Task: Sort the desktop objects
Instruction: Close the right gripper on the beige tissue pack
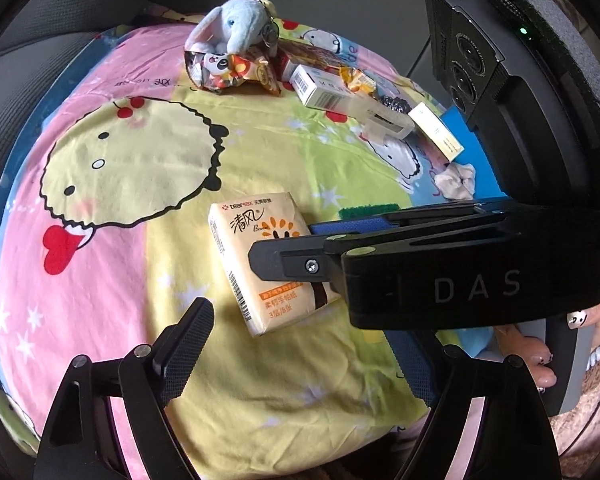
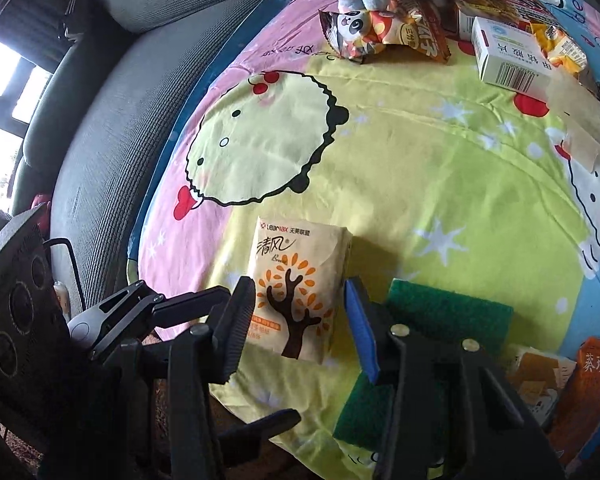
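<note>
Right wrist view: right gripper (image 2: 300, 320) open astride tissue pack (image 2: 295, 300), sponge (image 2: 452, 316) half-hidden.

So the tissue pack (image 1: 265, 264) lies flat on the cartoon-print cloth (image 1: 139, 280) covering the table. The right hand-held gripper (image 1: 291, 248) reaches in from the right side, one black finger (image 1: 283, 266) over the pack's face and its blue-padded finger (image 1: 352, 226) at the pack's far edge, jaws spread around it. The left hand-held gripper (image 1: 300, 364) sits at the bottom, fingers wide apart, nothing between them. Up at the back there's a blue plush elephant (image 1: 235, 24) on a snack bag (image 1: 227, 70), with a white box (image 1: 320, 88) just beside.
</note>
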